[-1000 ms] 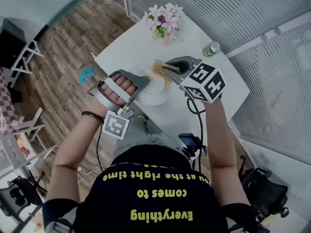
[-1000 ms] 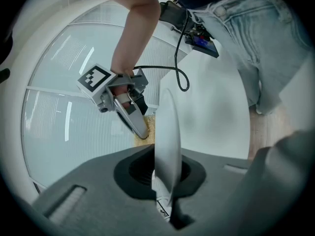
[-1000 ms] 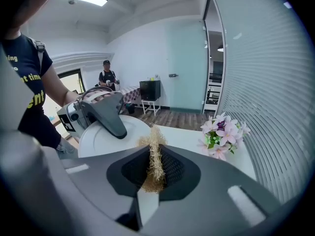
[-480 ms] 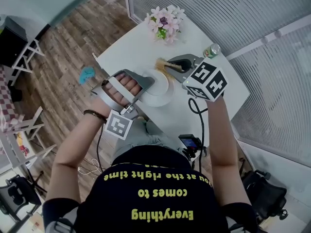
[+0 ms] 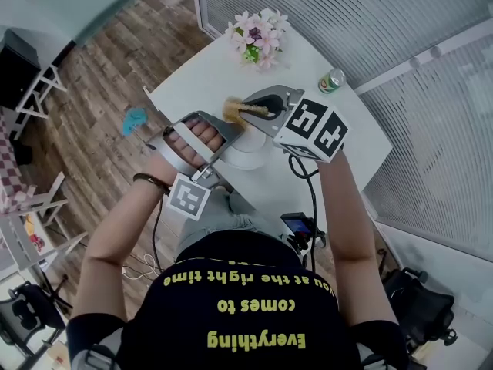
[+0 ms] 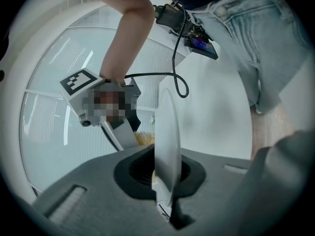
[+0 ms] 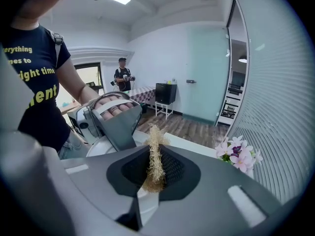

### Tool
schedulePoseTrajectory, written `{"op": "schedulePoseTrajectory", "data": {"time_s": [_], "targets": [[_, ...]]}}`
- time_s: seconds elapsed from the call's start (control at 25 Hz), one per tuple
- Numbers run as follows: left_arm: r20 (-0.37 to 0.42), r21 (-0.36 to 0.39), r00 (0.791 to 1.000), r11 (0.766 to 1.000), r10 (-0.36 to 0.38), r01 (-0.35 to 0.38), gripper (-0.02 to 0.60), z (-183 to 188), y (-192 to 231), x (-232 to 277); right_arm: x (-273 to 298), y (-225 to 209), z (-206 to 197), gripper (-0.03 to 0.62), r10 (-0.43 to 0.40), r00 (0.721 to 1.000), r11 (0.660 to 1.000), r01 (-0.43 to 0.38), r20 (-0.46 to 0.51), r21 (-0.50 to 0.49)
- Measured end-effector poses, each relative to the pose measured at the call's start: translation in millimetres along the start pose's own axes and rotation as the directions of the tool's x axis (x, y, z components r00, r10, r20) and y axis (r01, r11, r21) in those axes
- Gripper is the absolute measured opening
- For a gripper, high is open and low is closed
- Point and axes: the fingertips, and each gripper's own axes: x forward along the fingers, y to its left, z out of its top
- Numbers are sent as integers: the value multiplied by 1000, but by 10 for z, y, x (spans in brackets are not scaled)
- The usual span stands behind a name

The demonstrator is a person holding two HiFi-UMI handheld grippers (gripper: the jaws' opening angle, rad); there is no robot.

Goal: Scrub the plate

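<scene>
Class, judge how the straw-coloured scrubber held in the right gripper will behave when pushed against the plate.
The scrubber looks like a loose, frayed fibre tuft, so it is probably floppy and light. It is pinched thin where gripped, so it likely squashes easily.

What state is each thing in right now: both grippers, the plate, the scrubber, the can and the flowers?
left gripper: shut on the plate.
right gripper: shut on the scrubber.
plate: clamped at its rim.
scrubber: pinched, sticking out past the jaws; contact with the plate unclear.
can: upright on the table.
flowers: standing upright on the table.
</scene>
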Motion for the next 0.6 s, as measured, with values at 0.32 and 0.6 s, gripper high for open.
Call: {"op": "schedulePoseTrajectory", "data": {"time_s": [0.32, 0.6], "targets": [[6, 9, 1000, 1000, 2, -2, 9, 26, -5, -18, 47, 99, 68, 34, 30, 1000, 999, -30, -5, -30], [18, 17, 1000, 1000, 2, -3, 9, 44, -7, 22, 86, 116, 119, 34, 71, 997, 996, -70, 16, -56]]}}
